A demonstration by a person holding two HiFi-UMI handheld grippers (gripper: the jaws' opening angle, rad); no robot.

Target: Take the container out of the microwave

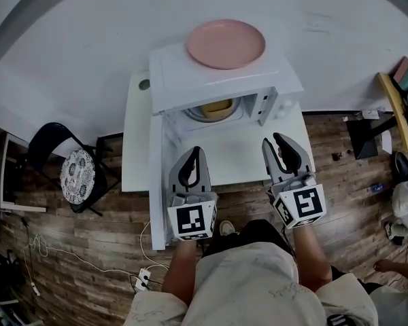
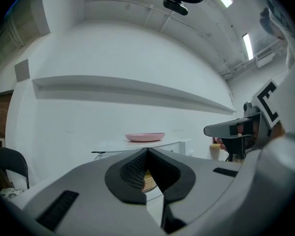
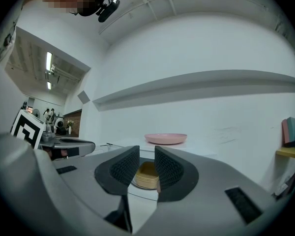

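Observation:
A white microwave (image 1: 217,80) stands on a white table (image 1: 137,148) with its door (image 1: 158,175) swung open to the left. Inside it sits a yellow container (image 1: 217,109), also seen between the jaws in the right gripper view (image 3: 147,176) and as a sliver in the left gripper view (image 2: 148,181). My left gripper (image 1: 196,149) (image 2: 147,154) is in front of the opening, its jaws shut on nothing. My right gripper (image 1: 273,140) (image 3: 146,156) hovers beside it with its jaws open and empty. Both point level at the microwave, short of the container.
A pink plate (image 1: 225,43) rests on top of the microwave. A black chair with a patterned cushion (image 1: 77,175) stands left of the table. Cables and a power strip (image 1: 144,276) lie on the wooden floor. A shelf (image 1: 398,107) is at the right.

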